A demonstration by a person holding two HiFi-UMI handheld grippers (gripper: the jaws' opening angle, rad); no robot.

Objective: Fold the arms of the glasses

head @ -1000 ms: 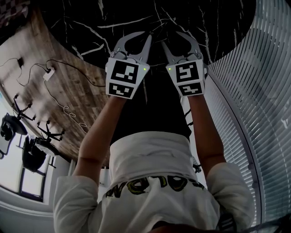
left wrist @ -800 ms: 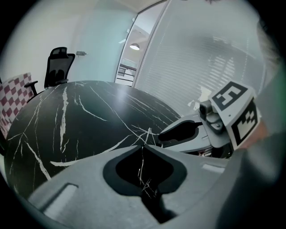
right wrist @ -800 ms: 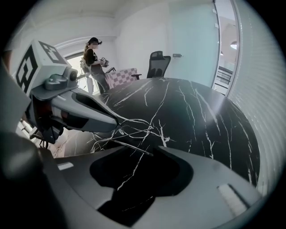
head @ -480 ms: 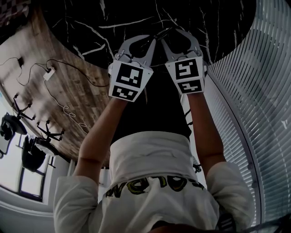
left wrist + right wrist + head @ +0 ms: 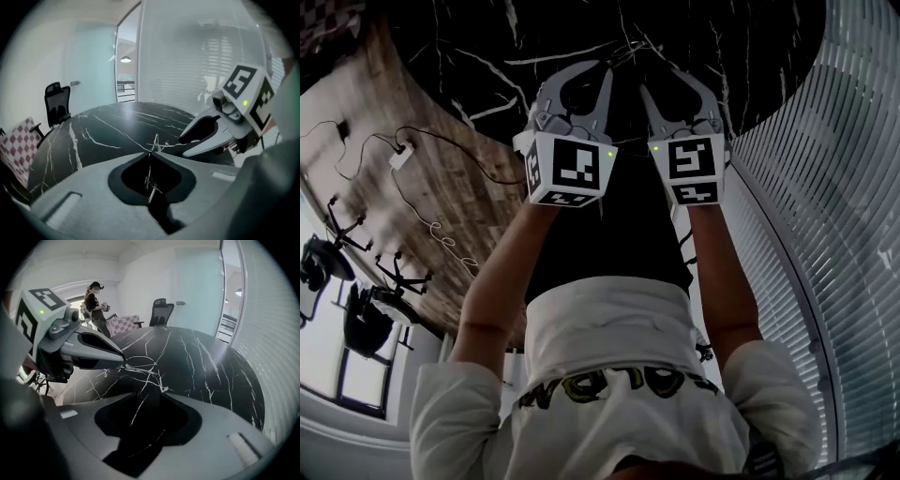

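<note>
Left hand-held gripper (image 5: 151, 152) clamps the wire glasses (image 5: 150, 181); right hand-held gripper (image 5: 147, 393), empty, gapes wide, jaws just closing slightly

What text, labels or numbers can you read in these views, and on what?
shirt print: yellow letters, upside down and creased; not readable.
left marker cube, right marker cube: black-and-white square patterns only, no letters or digits.
Nothing else carries text.
</note>
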